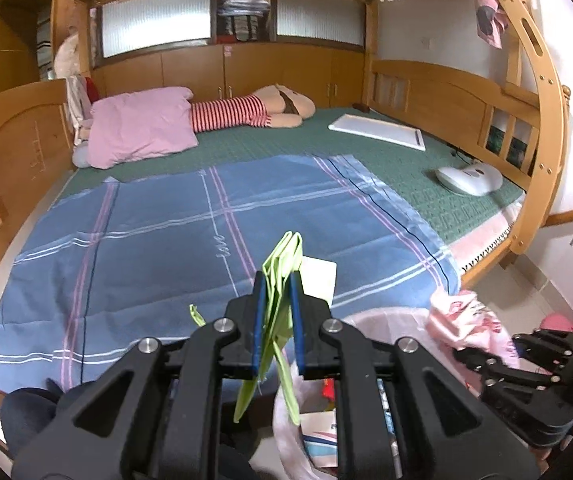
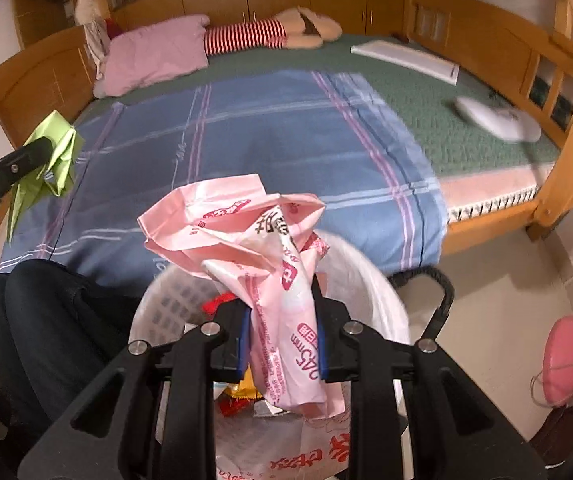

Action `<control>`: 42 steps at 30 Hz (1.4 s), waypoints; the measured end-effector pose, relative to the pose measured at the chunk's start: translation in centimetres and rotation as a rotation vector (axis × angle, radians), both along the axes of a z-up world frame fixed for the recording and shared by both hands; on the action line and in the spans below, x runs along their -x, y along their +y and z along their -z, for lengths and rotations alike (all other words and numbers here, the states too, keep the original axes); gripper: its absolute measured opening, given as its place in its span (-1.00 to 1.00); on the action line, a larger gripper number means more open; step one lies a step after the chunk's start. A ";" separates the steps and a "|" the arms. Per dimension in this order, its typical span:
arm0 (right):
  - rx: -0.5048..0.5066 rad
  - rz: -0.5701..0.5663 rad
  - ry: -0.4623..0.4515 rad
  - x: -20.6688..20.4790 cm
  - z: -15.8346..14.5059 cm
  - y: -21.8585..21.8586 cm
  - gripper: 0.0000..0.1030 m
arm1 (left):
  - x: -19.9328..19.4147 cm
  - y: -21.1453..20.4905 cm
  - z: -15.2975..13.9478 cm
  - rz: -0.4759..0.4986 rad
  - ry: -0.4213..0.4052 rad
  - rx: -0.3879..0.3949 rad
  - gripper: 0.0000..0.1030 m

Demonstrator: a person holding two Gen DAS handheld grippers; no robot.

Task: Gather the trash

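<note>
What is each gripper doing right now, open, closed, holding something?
Left gripper: closed on the green folded paper.
Right gripper: pink plastic wrapper between its pads, over the white bin.

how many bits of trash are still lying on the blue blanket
2: a white card just beyond the left gripper, and a small green scrap to its left. The grippers block part of the blue blanket, so more may be hidden.

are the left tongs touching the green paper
Touching: the left wrist view shows the left tongs with both blue pads pressed on the folded green paper.
</note>
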State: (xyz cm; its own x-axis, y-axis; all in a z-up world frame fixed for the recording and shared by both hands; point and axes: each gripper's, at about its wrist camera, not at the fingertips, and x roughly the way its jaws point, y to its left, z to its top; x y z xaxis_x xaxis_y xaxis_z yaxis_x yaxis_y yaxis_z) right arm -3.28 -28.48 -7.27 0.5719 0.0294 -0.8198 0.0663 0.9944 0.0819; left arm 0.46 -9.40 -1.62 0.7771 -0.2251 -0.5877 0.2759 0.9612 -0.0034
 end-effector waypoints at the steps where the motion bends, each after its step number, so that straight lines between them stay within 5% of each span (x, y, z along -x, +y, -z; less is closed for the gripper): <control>1: -0.007 -0.010 0.026 -0.1 0.4 0.1 -0.32 | 0.0 -0.2 0.2 0.005 0.006 0.000 -0.75; 6: -0.062 0.056 0.030 -0.1 0.4 -1.1 0.24 | -0.2 -1.0 1.0 0.052 0.042 -0.002 -0.75; 13: -0.090 0.249 -0.105 1.8 -2.9 -5.4 0.35 | -0.4 -3.2 3.3 0.199 0.166 0.015 -0.56; 17: -0.078 0.303 -0.164 2.8 -4.5 -6.8 0.37 | 0.2 -4.1 3.9 0.228 0.182 -0.007 0.34; 21: -0.043 0.311 -0.187 3.2 -5.5 -6.7 0.48 | 1.0 -3.7 2.7 0.183 0.108 -0.031 0.71; 32: 0.117 0.168 -0.246 3.7 -8.1 -0.6 0.84 | 3.4 1.3 -3.2 -0.153 -0.066 -0.088 0.94; 42: 0.109 0.124 -0.256 3.6 -8.3 0.5 0.84 | 4.4 4.0 -4.8 -0.200 -0.042 -0.023 0.94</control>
